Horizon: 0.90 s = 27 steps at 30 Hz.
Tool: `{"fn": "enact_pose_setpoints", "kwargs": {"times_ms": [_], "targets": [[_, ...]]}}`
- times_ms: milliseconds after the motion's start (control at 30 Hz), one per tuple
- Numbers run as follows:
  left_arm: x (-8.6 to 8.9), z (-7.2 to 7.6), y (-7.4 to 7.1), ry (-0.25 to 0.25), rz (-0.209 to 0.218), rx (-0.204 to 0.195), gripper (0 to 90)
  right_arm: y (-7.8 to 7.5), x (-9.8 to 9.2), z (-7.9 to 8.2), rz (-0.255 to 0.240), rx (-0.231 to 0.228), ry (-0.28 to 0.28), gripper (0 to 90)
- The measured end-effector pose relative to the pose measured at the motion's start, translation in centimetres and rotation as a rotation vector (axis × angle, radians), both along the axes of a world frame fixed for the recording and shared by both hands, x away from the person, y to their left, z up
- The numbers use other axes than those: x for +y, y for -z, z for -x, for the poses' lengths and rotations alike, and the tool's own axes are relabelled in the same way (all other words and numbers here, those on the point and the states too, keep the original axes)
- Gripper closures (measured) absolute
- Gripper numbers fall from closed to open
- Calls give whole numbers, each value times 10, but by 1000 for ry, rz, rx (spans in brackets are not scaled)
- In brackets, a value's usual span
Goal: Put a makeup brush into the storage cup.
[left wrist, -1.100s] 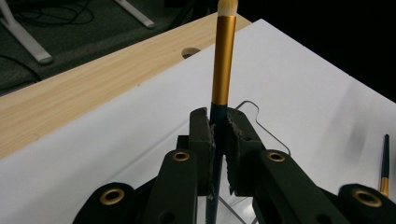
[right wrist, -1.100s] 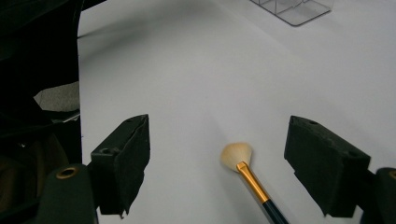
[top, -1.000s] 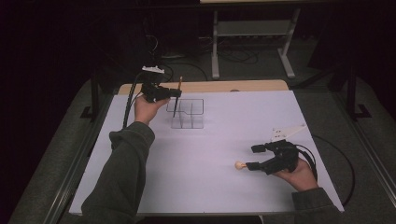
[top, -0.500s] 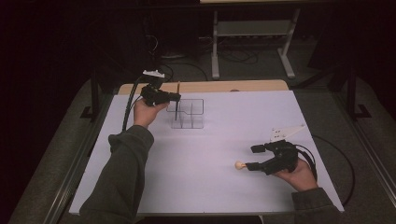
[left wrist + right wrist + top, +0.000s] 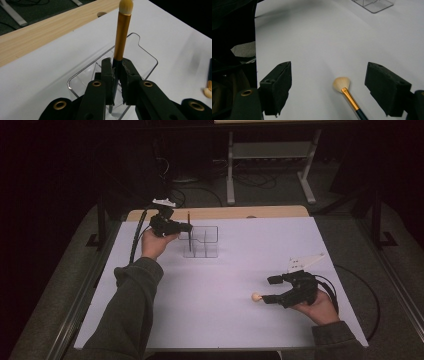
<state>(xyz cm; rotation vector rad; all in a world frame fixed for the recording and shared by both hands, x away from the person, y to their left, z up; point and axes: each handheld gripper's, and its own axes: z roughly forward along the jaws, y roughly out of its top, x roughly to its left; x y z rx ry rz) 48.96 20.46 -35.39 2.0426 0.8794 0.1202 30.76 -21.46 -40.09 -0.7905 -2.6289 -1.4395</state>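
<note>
Makeup brush (image 5: 121, 32) upright, pinched in my left gripper (image 5: 117, 75) over clear organizer (image 5: 147, 58), bristles up. My right gripper (image 5: 328, 87) spread around fan brush (image 5: 348, 96) lying on table (image 5: 240, 270).

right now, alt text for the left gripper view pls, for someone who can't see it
The left gripper is shut on a makeup brush, held upright with its pale tip on top, over a clear plastic organizer on the white table. A second brush lies at the right edge.
</note>
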Motion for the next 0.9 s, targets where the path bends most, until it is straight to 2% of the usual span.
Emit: {"fn": "enact_pose_setpoints", "kwargs": {"times_ms": [100,133,167,267,567,900], "targets": [[0,0,0,2,-2,5,796,0,0,0,3,2,-1,206],[0,0,0,-3,-5,10,729,0,0,0,4,3,-1,206],[0,0,0,-6,-3,10,703,0,0,0,4,3,0,206],[1,1,-2,-12,-5,6,691,0,0,0,5,2,0,205],[5,4,-8,-24,-5,1,691,1,0,-1,8,2,0,204],[9,11,-15,-3,-10,-15,710,0,-1,-1,1,1,5,203]]}}
